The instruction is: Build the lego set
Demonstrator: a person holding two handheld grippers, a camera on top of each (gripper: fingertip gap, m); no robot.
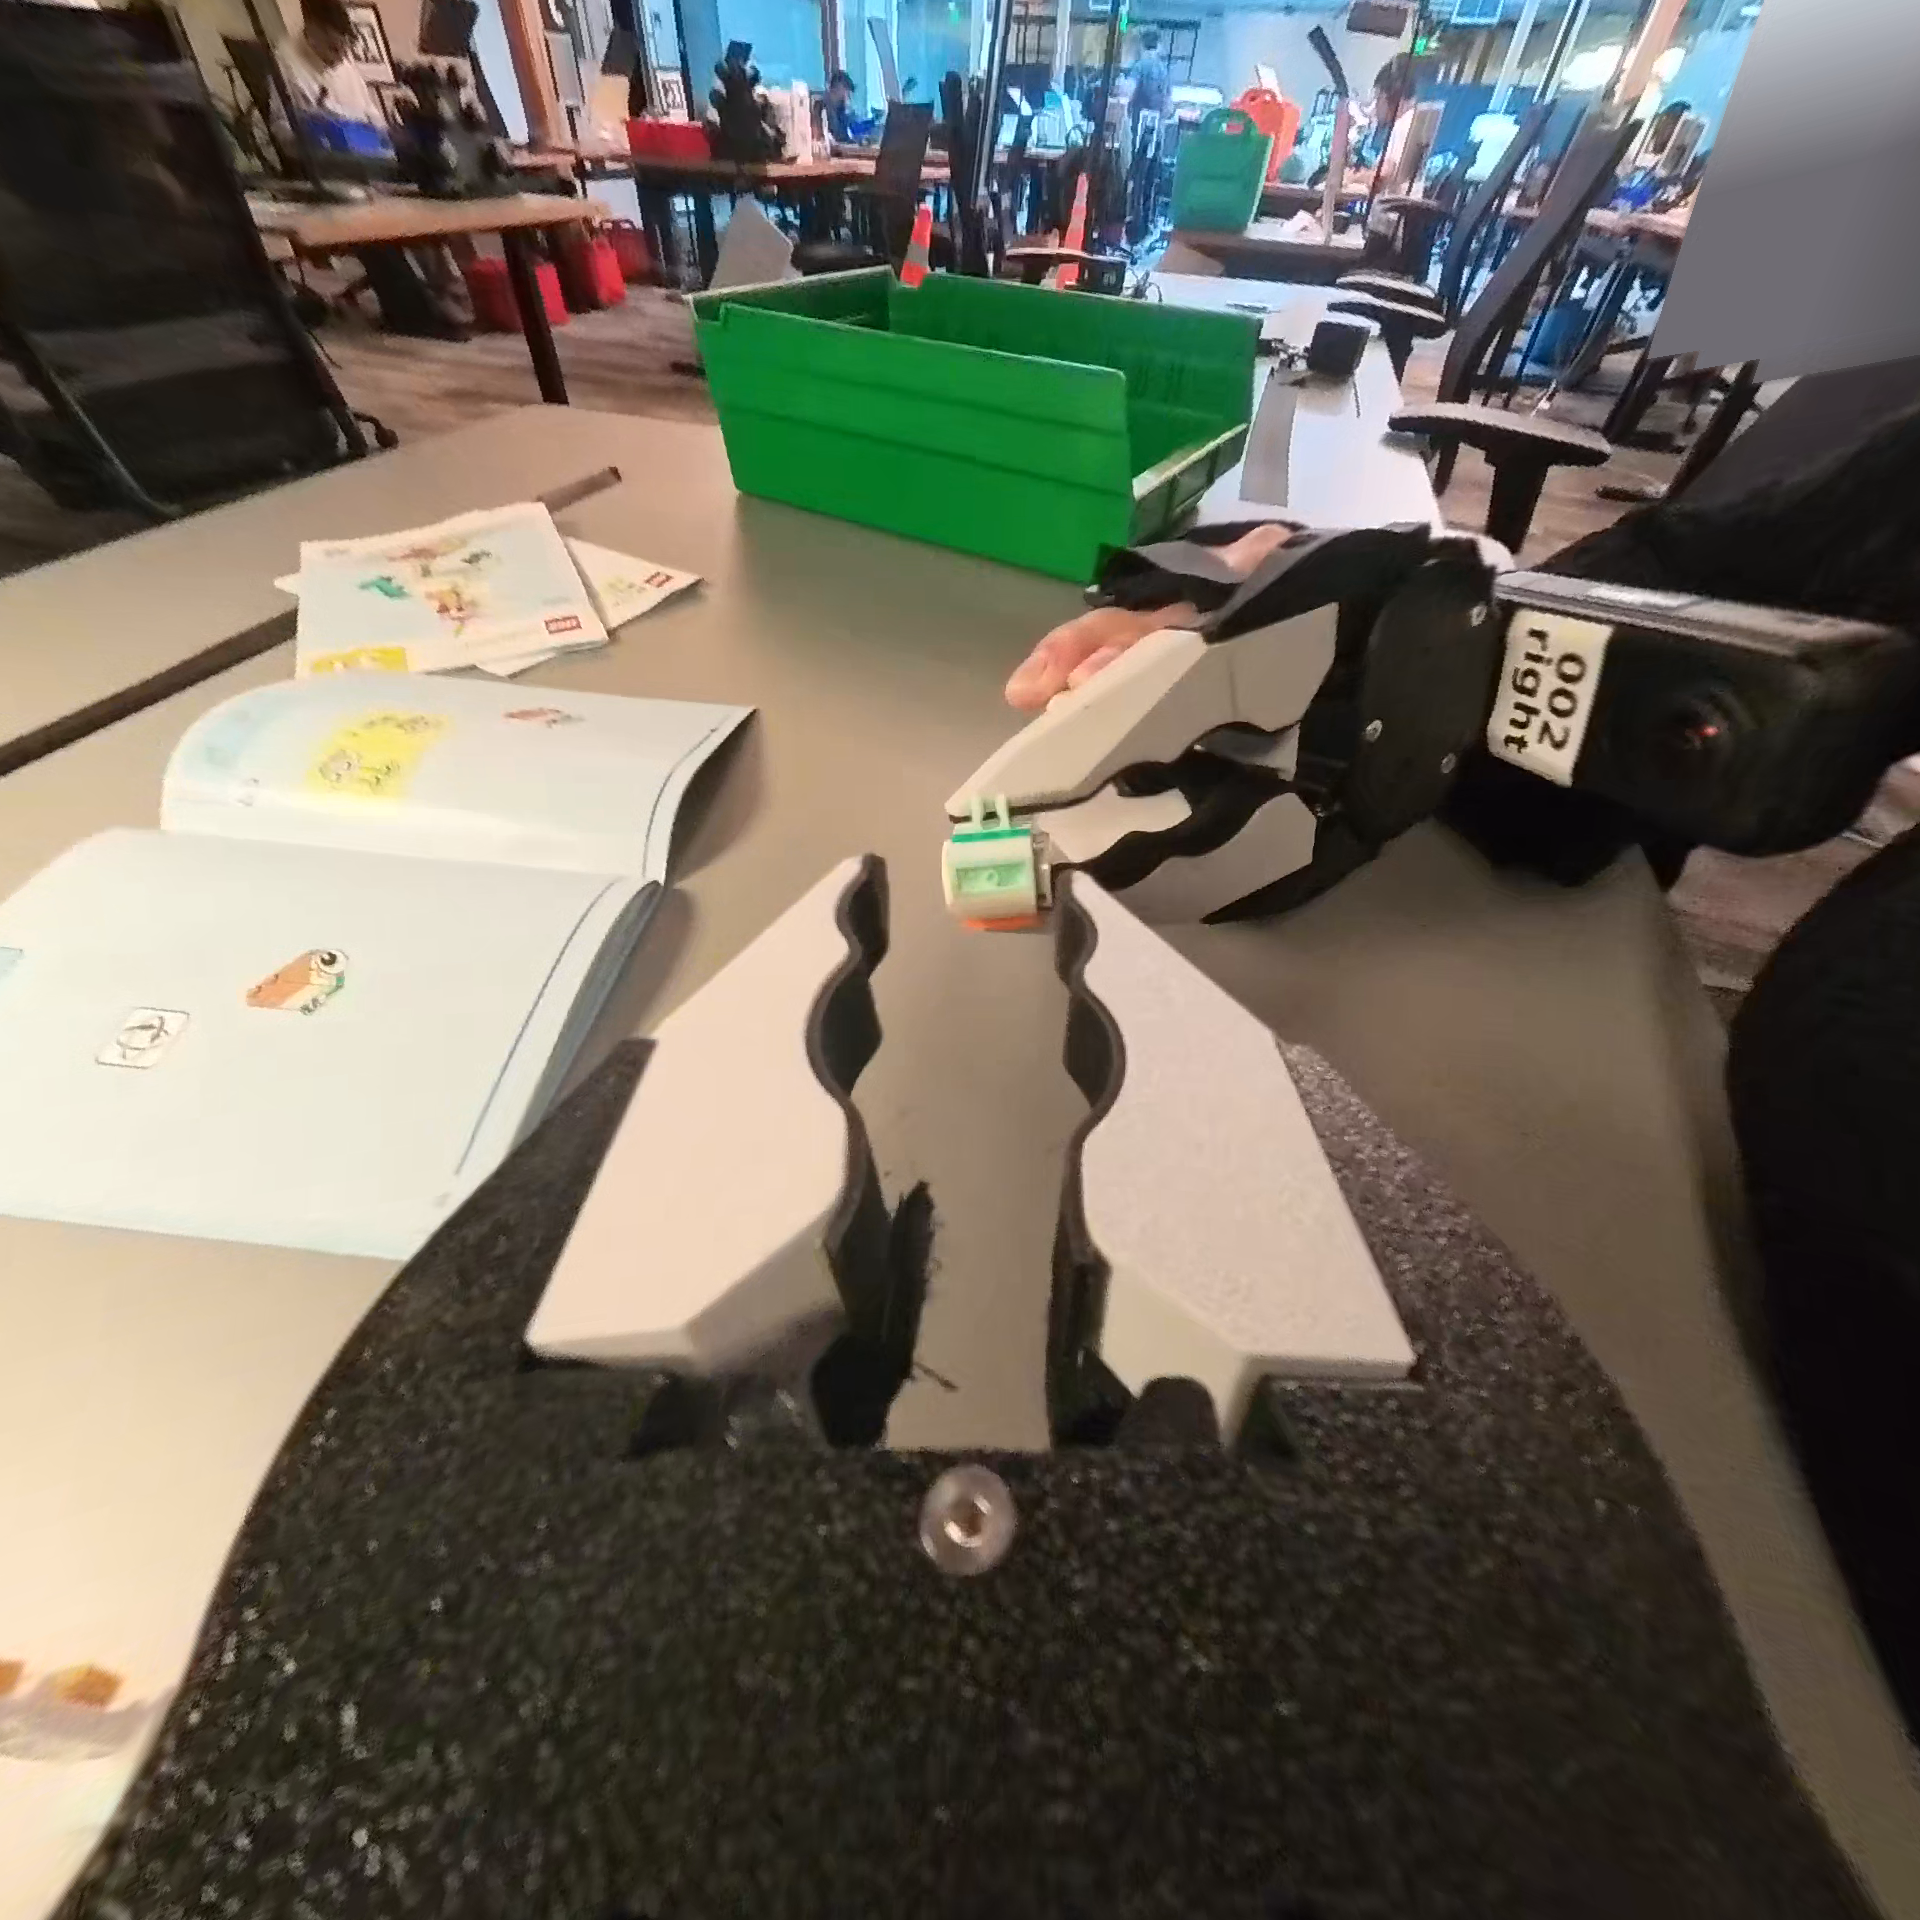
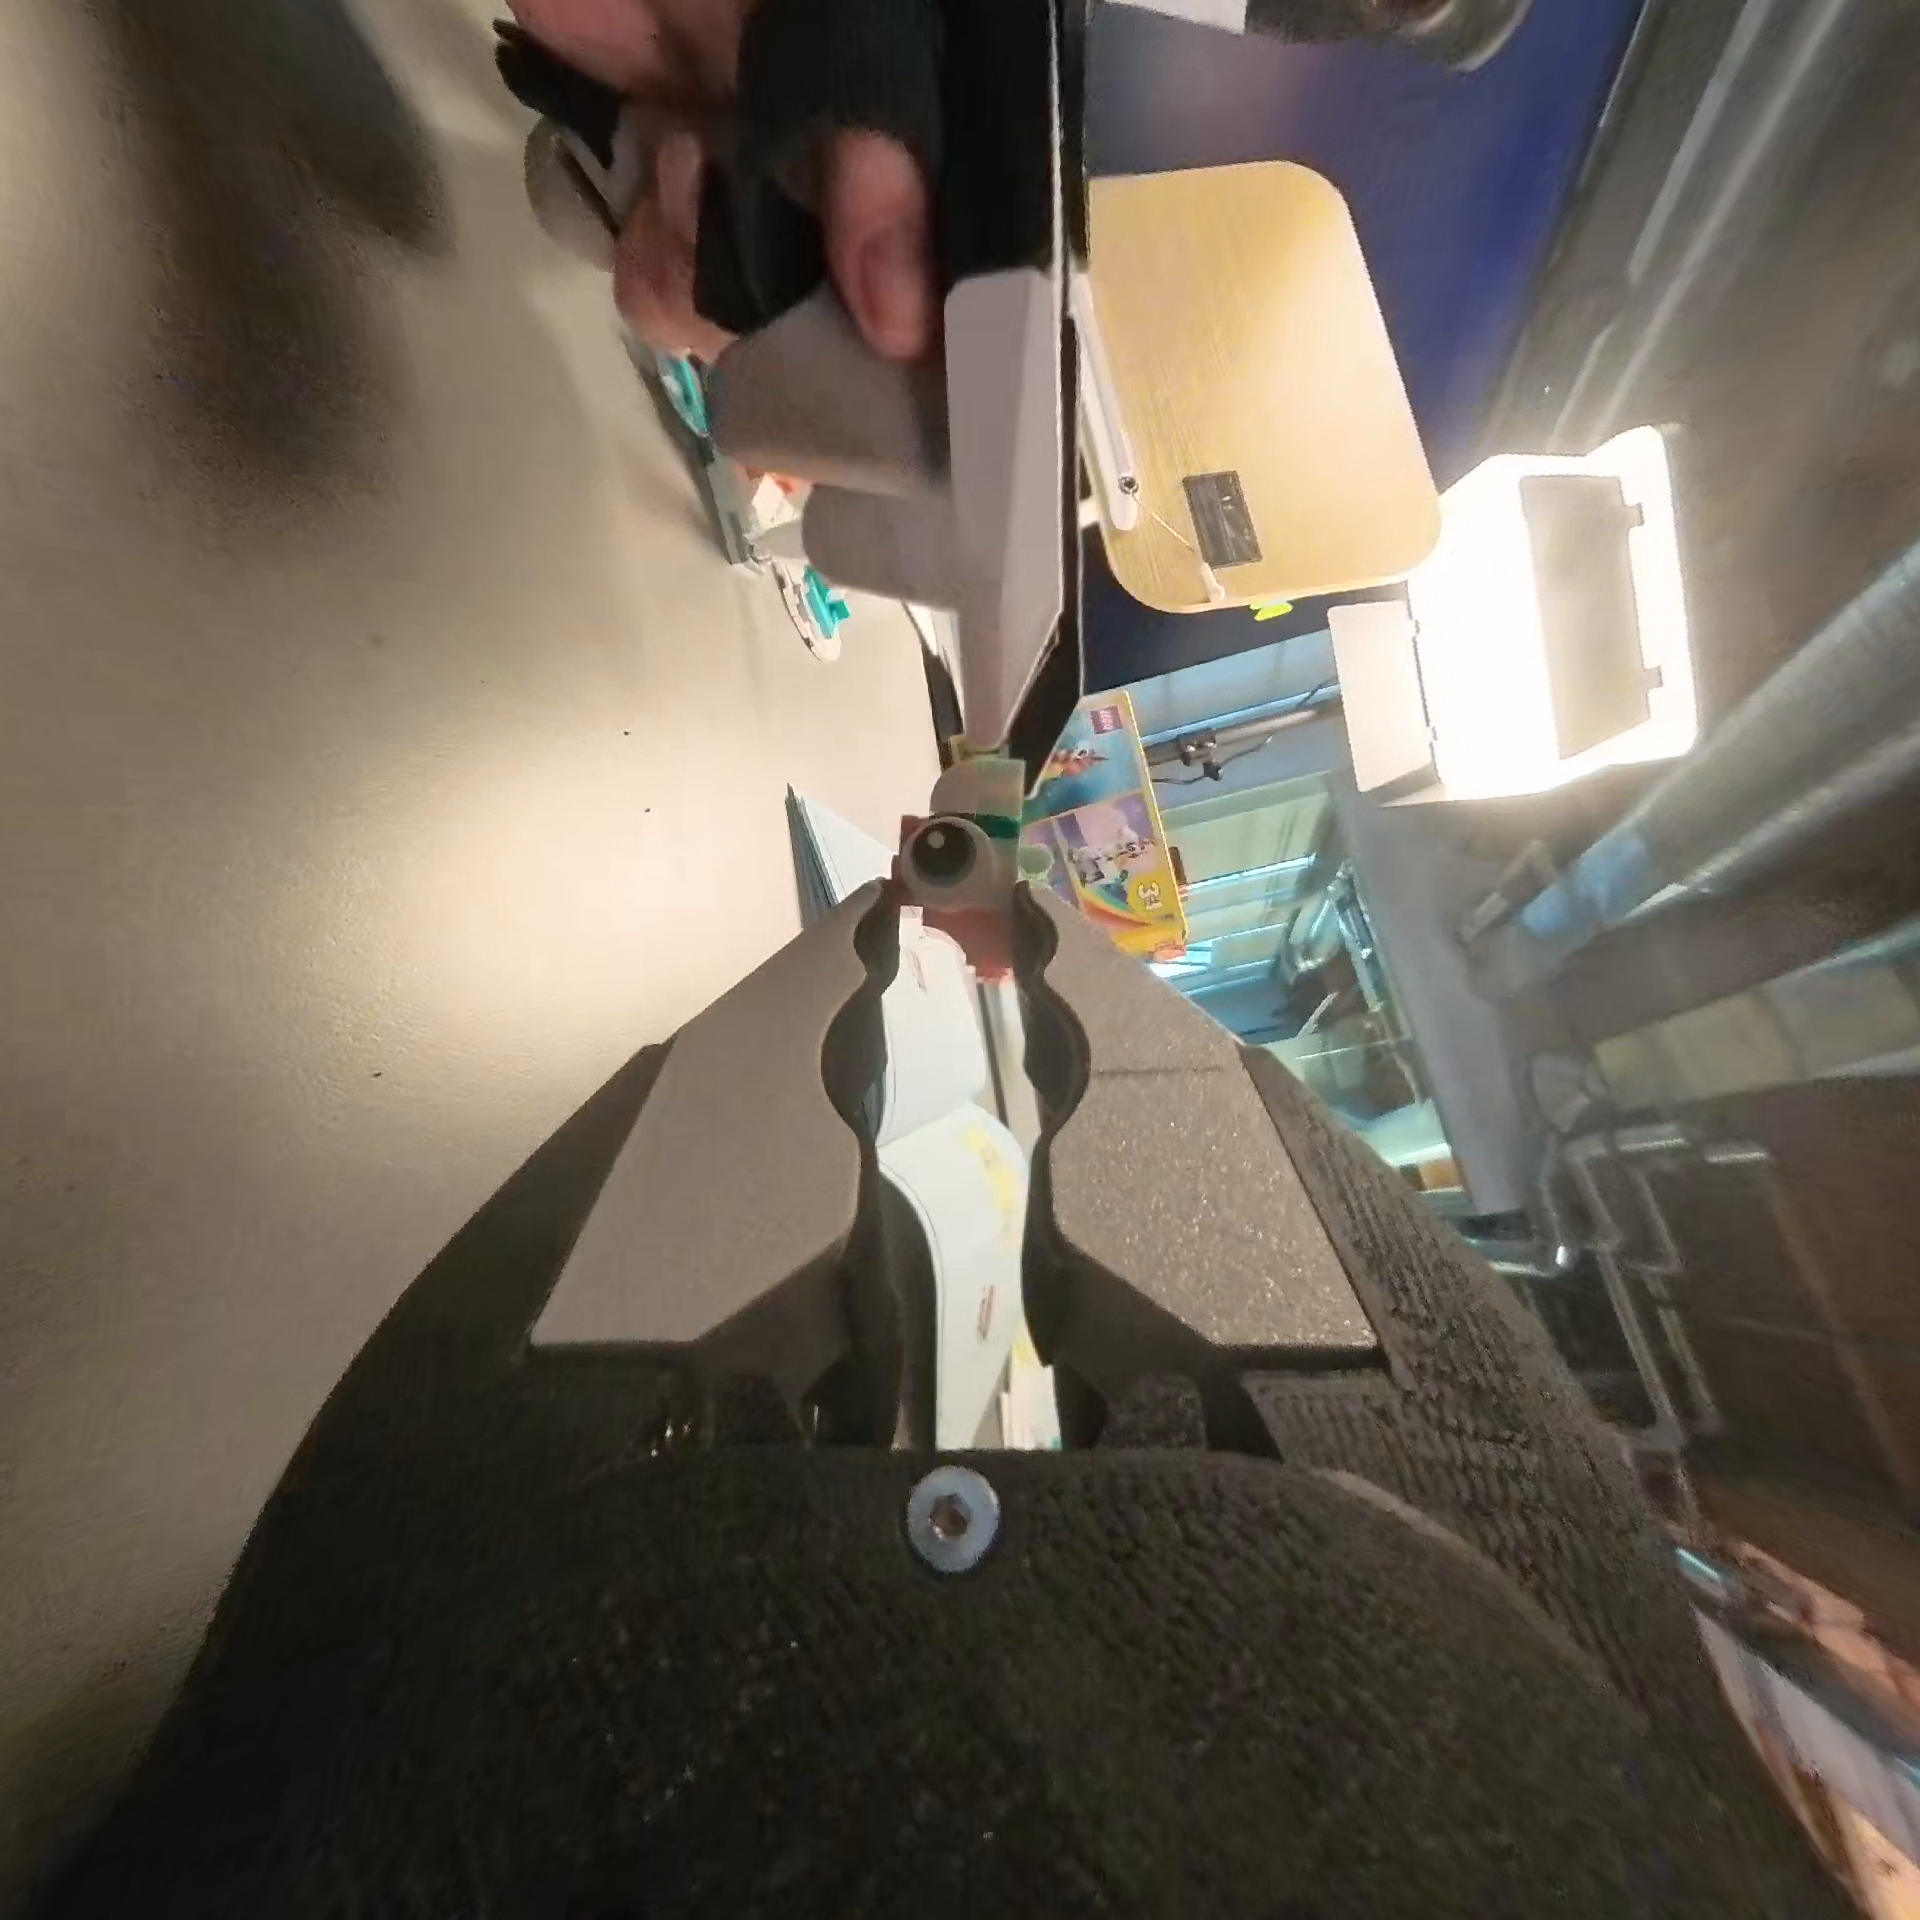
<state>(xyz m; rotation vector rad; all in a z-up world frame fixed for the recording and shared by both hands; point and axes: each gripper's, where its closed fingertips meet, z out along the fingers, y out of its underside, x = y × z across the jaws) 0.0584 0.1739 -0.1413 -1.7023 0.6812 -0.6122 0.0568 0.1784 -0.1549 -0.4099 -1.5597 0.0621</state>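
Note:
My right gripper (image 2: pixel 953 914) is shut on a small lego assembly (image 2: pixel 951 862) of white, green and orange-red bricks with a round eye. It is rolled onto its side and holds the assembly above the grey table (image 1: pixel 852 644). In the left wrist view the right gripper (image 1: pixel 1013 847) comes in from the right, with the assembly (image 1: pixel 987 878) at its tips. My left gripper (image 1: pixel 971 894) is open and empty, and the assembly sits just ahead of its tips, close to the right one. The left gripper's fingers (image 2: pixel 997 499) reach down to the assembly in the right wrist view.
An open instruction booklet (image 1: pixel 364 935) lies at the left, with smaller leaflets (image 1: pixel 457 592) behind it. A green bin (image 1: pixel 935 416) stands at the back. Loose teal and white lego parts (image 2: pixel 810 613) lie on the table. A lego box (image 2: pixel 1112 831) stands beyond.

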